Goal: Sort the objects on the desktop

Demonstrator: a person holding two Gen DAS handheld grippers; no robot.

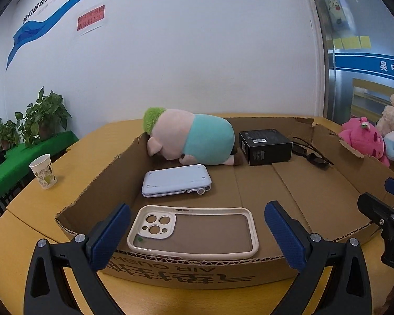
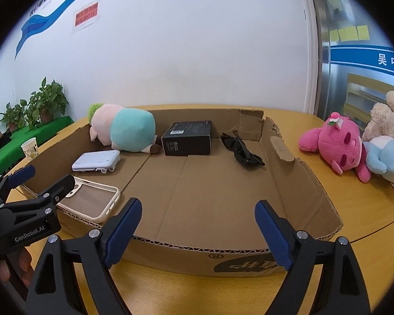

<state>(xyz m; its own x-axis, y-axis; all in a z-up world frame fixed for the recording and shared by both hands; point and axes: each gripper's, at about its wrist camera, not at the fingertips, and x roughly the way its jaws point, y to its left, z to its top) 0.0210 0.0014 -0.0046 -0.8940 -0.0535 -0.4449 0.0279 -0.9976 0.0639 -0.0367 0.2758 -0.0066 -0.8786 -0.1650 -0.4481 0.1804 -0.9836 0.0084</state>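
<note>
Two views cover your shallow cardboard box (image 1: 296,191) on the yellow table (image 1: 73,157). From your left wrist, your left gripper (image 1: 197,233) stands with its blue fingers spread wide at the box's near wall, nothing pressed between them; the phone case (image 1: 193,232) lies flat just inside that wall, its long axis along the wall, camera cutouts toward the left wall. Behind it sits the pale blue device (image 1: 177,179), then the plush pig (image 1: 190,137) in the far left corner, a black box (image 1: 265,145) beside it, and dark sunglasses (image 1: 311,153) toward the far right corner. A paper cup (image 1: 43,170) stands outside the left wall. From your right wrist, your right gripper (image 2: 198,232) is likewise spread wide over the near wall, gripping nothing, with bare cardboard ahead. A pink plush (image 2: 336,144) and other plush toys (image 2: 386,141) lie on the table beyond the right wall.
</note>
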